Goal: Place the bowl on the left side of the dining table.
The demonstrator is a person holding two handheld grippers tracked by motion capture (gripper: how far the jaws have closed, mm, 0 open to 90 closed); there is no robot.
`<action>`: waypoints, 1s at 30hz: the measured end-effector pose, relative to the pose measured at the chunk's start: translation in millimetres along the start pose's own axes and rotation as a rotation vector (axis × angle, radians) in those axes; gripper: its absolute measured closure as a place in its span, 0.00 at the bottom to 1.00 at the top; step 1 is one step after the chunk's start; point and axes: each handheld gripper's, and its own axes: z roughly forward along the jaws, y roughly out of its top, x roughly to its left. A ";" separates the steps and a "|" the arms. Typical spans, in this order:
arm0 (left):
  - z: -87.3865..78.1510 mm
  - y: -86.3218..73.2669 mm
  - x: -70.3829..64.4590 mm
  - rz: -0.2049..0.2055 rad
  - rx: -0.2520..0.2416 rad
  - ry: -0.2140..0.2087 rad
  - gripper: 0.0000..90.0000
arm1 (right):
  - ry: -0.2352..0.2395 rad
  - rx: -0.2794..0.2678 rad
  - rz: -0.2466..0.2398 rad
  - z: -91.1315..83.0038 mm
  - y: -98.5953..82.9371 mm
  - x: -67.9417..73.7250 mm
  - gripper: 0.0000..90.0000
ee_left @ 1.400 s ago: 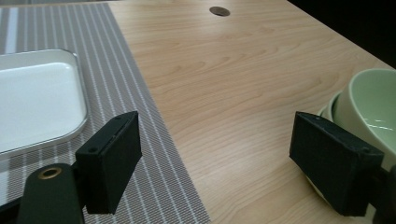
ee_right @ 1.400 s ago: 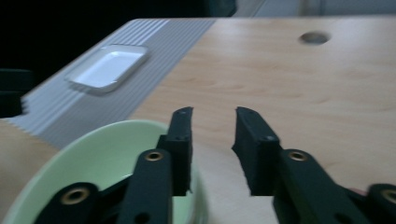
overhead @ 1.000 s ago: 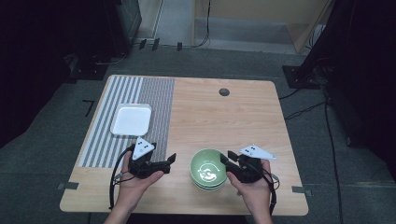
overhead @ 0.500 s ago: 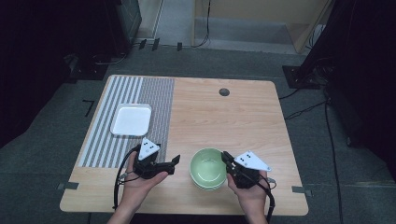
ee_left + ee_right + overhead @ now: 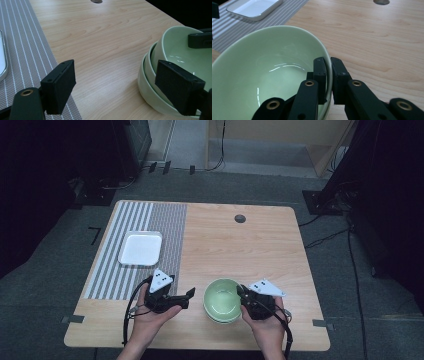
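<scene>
While the right gripper (image 5: 328, 82) is now pinching and tilting the top green bowl (image 5: 222, 296) off its stack, left gripper (image 5: 186, 298) fingers are waiting wide beside that bowl.

Pale green bowls (image 5: 222, 300) sit on a light wood-grain counter (image 5: 260, 245), beside a grey mat (image 5: 145, 220) with white stripes bearing a white tray (image 5: 140, 248); the grippers' fingers (image 5: 320, 72) are black.

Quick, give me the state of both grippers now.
Left gripper: open, holding nothing, beside the stacked bowls.
Right gripper: shut on the rim of the top bowl, one finger inside, one outside.
</scene>
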 end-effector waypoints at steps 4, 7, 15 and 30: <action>0.5 -0.4 -2.9 0.000 -0.002 -0.021 0.19 | 0.012 -0.036 -0.017 -0.1 -3.3 -0.7 0.94; 0.0 -0.2 -5.3 -0.001 -0.011 -0.042 0.19 | 0.017 -0.075 -0.054 -3.1 -3.1 -0.4 0.95; -2.4 2.3 -10.3 -0.056 -0.036 -0.126 0.19 | -0.014 -0.180 -0.083 -17.2 3.4 4.2 0.95; 5.2 -1.7 -33.0 0.000 -0.002 -0.190 0.51 | -0.004 -0.227 -0.142 -23.0 6.4 24.9 0.95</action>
